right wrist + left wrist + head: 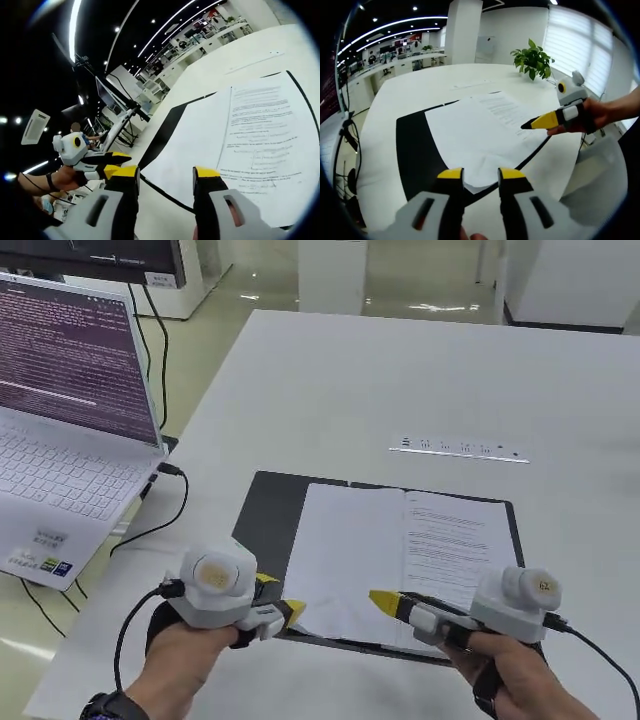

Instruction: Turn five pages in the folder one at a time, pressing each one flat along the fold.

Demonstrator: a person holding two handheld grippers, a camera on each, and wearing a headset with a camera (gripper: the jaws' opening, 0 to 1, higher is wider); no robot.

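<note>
A black folder point(262, 515) lies open on the white table. It shows a blank left page point(345, 550) and a printed right page point(455, 540), which meet at the fold point(403, 540). My left gripper point(283, 600) is at the folder's near left edge. In its own view the left gripper point(481, 175) is open, and the blank page's near corner point(479, 186) lies just past the tips. My right gripper point(385, 602) hovers low over the near edge of the pages. In its own view the right gripper point(165, 172) is open, above the fold point(224, 135).
An open laptop point(70, 420) sits at the left on a lower surface, with black cables point(165, 510) running beside the table edge. A socket strip point(460, 450) is set into the table beyond the folder. A potted plant point(532, 60) stands at the far side.
</note>
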